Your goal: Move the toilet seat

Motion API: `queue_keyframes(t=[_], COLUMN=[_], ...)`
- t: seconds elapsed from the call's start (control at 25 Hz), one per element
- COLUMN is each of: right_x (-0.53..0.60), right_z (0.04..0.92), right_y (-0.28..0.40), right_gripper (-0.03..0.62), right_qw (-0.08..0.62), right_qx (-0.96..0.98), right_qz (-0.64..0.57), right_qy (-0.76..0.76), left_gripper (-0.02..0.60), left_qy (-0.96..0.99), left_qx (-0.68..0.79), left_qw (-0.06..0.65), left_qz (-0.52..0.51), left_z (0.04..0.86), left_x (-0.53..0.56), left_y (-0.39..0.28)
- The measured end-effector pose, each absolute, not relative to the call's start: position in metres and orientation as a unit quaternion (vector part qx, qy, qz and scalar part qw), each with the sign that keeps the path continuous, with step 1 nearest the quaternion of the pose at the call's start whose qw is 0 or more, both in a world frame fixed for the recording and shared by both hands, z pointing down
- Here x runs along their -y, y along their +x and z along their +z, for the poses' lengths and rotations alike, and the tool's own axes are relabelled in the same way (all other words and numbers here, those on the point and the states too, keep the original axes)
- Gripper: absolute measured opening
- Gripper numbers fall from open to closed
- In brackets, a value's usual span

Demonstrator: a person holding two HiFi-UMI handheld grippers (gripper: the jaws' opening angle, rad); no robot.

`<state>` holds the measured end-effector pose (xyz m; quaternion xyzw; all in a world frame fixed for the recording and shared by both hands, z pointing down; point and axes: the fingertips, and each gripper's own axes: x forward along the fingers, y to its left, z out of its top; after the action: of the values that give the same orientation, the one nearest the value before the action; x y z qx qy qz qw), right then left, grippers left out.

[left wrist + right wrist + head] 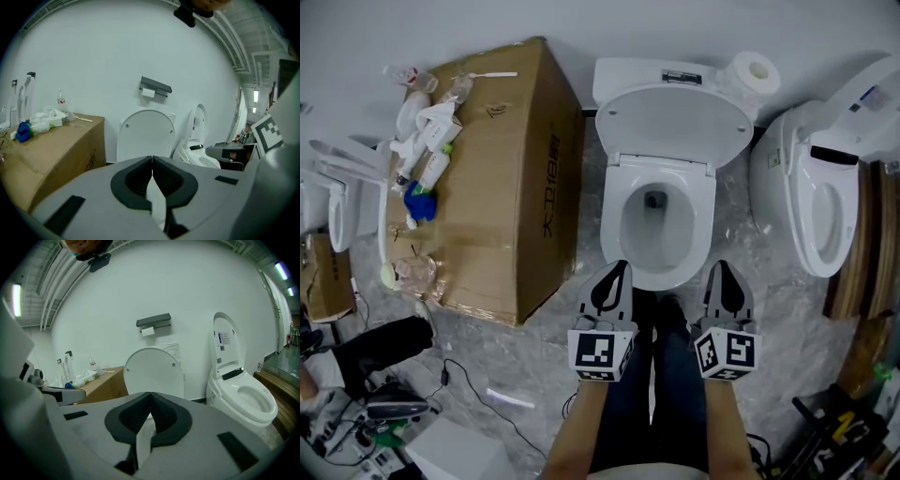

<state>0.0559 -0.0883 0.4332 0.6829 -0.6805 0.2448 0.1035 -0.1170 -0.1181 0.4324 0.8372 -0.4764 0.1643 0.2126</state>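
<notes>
Toilet seat (620, 217) belongs to the white toilet in the middle of the head view. It seems to lie flat as a ring around the open bowl (656, 225), though we cannot be fully sure that this ring is not the bare rim. The lid (673, 124) stands raised at twelve o'clock from the bowl, leaning toward the tank (623, 73), and it shows two small bumpers on its inner face. A toilet paper roll (757, 71) sits on the tank, at one o'clock from the lid.

We hold both grippers at the six o'clock side of the bowl, pointing toward the toilet. The left gripper (617, 272) is at about seven o'clock and the right gripper (724, 270) at about five o'clock. Whether either one touches the front edge, we cannot tell. In the left gripper view the two dark pads meet at the tip, with nothing between them. The right gripper view shows the same: jaws fully together and holding nothing.

A large cardboard box (511, 187) stands close beside the toilet at nine o'clock, with bottles (427, 136) on its top. A second toilet (811, 202) stands at three o'clock, its lid raised too. On the wall above the lid hangs a grey paper holder (155, 87). Our legs (661, 394) in dark trousers show at six o'clock, between the grippers.
</notes>
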Motion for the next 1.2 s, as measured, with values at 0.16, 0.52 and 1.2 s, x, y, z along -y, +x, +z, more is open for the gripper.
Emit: queue_keyframes(t=[0.16,0.52,1.2], right_x=[0.082,0.079,0.057], right_z=[0.451,0.509,0.638], right_y=[0.059,0.07,0.085], right_gripper=[0.011,0.011,0.011], right_qw=[0.109,0.128,0.183], right_qx=[0.677,0.668,0.652], right_qz=[0.261,0.299,0.371], right_qy=[0.679,0.669,0.635], left_gripper=[0.015,0.017,0.017], left_qy=[0.83,0.813,0.774], left_qx=[0.478,0.484,0.47], left_qw=[0.229,0.266,0.342], left_qz=[0.172,0.188,0.252], left_z=[0.45,0.5,0.632], left_x=[0.115,0.111,0.083], left_y=[-0.121,-0.133,-0.136])
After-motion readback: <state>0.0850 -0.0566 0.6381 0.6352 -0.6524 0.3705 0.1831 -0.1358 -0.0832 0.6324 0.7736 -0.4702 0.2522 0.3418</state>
